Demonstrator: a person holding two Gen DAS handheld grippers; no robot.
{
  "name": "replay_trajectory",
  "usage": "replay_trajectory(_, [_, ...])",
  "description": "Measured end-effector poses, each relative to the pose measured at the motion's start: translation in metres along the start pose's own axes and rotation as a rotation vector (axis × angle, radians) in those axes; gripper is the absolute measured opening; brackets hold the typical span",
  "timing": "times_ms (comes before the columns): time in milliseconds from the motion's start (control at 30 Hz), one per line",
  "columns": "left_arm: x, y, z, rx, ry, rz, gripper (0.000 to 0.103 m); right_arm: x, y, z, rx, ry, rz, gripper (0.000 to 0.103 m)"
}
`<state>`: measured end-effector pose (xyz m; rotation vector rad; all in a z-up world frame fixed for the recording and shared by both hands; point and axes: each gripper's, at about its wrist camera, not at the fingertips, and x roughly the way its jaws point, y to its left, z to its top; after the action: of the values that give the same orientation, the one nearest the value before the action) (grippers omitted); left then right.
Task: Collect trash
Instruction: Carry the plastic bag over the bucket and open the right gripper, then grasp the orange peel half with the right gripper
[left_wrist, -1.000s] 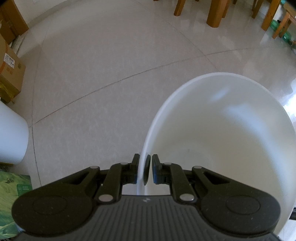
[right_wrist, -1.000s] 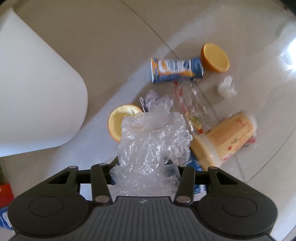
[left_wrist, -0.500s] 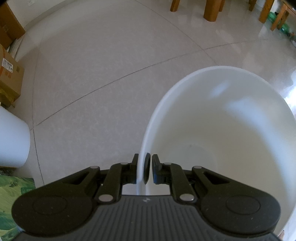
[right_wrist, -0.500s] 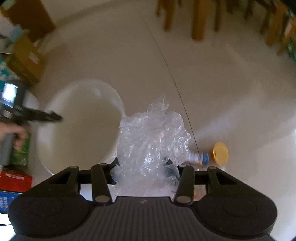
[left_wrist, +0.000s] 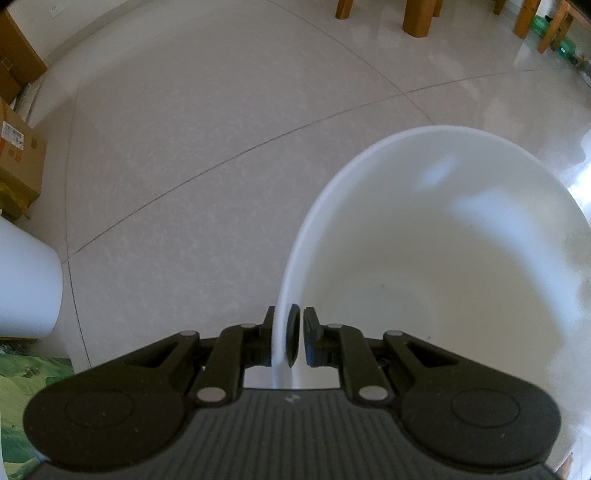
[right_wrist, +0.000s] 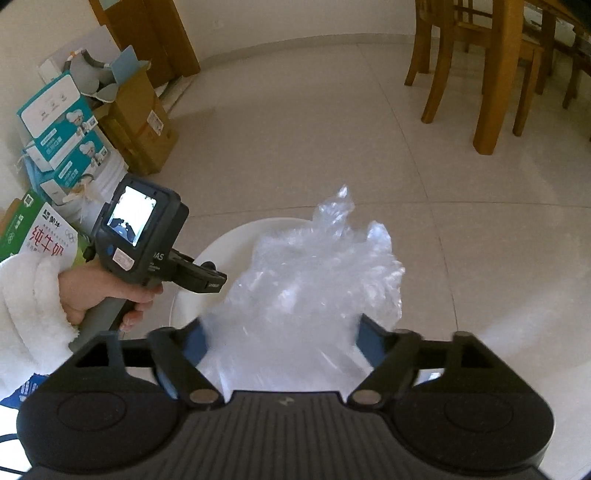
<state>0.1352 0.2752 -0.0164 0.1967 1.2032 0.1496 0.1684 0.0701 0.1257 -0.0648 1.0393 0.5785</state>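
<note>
My left gripper (left_wrist: 291, 339) is shut on the near rim of a white bin (left_wrist: 461, 280), which tilts open towards the camera. The bin's inside looks bare. In the right wrist view a person's hand (right_wrist: 92, 291) holds that left gripper (right_wrist: 207, 280) on the bin's rim (right_wrist: 236, 236). My right gripper (right_wrist: 282, 341) hovers just above the bin's mouth. Its jaws are spread and blurred, and both blue pads (right_wrist: 195, 339) show. A crumpled clear plastic bag (right_wrist: 314, 280) sits loose between them and hides most of the bin.
Cardboard boxes (right_wrist: 140, 114) and stacked cartons (right_wrist: 62, 136) line the left wall. Wooden chair legs (right_wrist: 491, 92) stand at the back right. Another white container (left_wrist: 22, 280) and a cardboard box (left_wrist: 18, 162) lie left of the bin, on pale floor tiles.
My right gripper has swung from the trash pile on the floor to above the bin, and its jaws have spread apart around the bag. The left gripper keeps its hold on the rim.
</note>
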Motion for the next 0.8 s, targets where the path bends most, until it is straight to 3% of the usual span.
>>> replay_trajectory(200, [0.0,-0.002,0.0,0.003,-0.002,0.005,0.012,-0.011,-0.038,-0.014,0.076,-0.026,-0.043,0.092])
replay_trajectory(433, [-0.001,-0.004,-0.003,0.001,-0.004,0.009,0.012,-0.005,-0.081,-0.047,0.141,-0.007,-0.156,0.092])
replay_trajectory(567, [-0.001,-0.004,-0.004,0.006,-0.006,0.014,0.012,0.011,-0.094,-0.077,0.166,0.001,-0.171,0.092])
replay_trajectory(800, [-0.003,-0.005,-0.005,0.005,-0.008,0.018,0.012,0.06,-0.104,-0.122,0.205,0.094,-0.168,0.092])
